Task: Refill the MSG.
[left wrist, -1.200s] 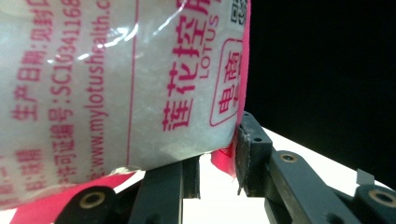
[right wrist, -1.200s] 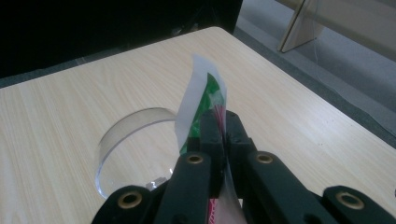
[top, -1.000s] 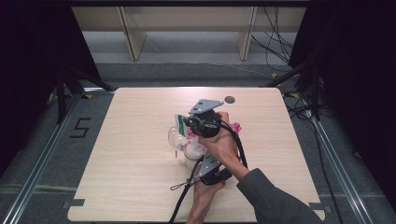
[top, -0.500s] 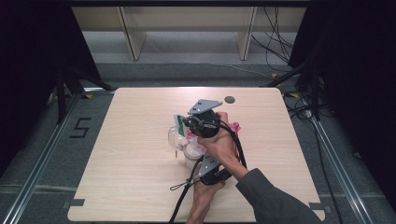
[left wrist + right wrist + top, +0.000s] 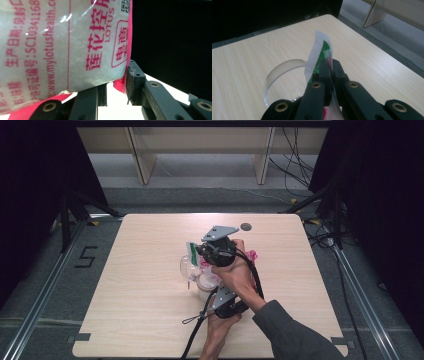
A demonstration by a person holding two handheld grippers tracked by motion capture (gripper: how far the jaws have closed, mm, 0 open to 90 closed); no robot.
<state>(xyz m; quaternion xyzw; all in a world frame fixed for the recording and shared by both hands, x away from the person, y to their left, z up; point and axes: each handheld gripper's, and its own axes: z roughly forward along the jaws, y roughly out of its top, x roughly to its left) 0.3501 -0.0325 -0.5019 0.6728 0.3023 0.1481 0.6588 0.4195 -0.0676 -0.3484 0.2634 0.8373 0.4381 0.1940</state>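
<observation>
Left gripper (image 5: pixel 225 304), nearest the person — jaws clamped on the lower body of the white plastic pouch with pink print (image 5: pixel 62 45). Beyond it, right gripper (image 5: pixel 329 65) pinched shut on the pouch's top edge. Clear glass cup (image 5: pixel 284 77) on the wooden table (image 5: pixel 145 270), just past the right gripper's jaws.

We see the left gripper (image 5: pixel 214 290) nearest the person at mid-table (image 5: pixel 140 320), with the right gripper (image 5: pixel 197 251) just beyond it. The bag (image 5: pixel 206 268) stands between them, above the left gripper and under the right one. The glass (image 5: pixel 186 266) sits just left of the right gripper, beside the bag. A disc (image 5: pixel 245 226) lies beyond and right of the right gripper, near the far edge.
</observation>
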